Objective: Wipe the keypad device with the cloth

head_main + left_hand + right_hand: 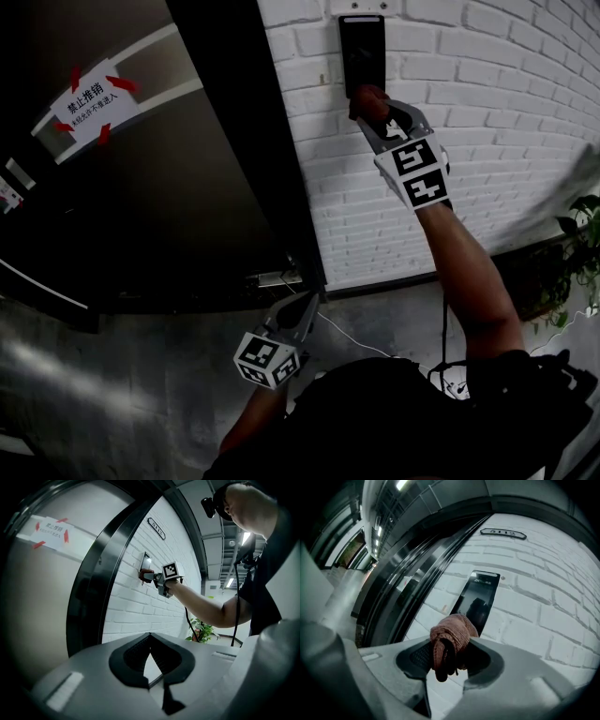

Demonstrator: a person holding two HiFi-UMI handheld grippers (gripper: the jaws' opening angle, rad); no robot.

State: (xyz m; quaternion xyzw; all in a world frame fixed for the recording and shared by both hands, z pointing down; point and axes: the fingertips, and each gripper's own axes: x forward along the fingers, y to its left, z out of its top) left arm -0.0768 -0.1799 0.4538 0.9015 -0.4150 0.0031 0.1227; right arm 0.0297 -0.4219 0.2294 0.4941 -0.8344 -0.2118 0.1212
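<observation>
Reddish cloth [452, 632] pinched in your right tongs [450, 654] could slip if you scrub the keypad device [479, 597] hard; left tongs [150, 654] are pressed together, empty.

Your right gripper [450, 649], matt grey plastic, holds a cloth [452, 637] of coarse ribbed knit. The keypad device [482, 597] beyond it has a glossy black face, set on a rough, matt white brick wall [543, 616]. The dark door frame [253, 141] to the left shines smooth.
</observation>
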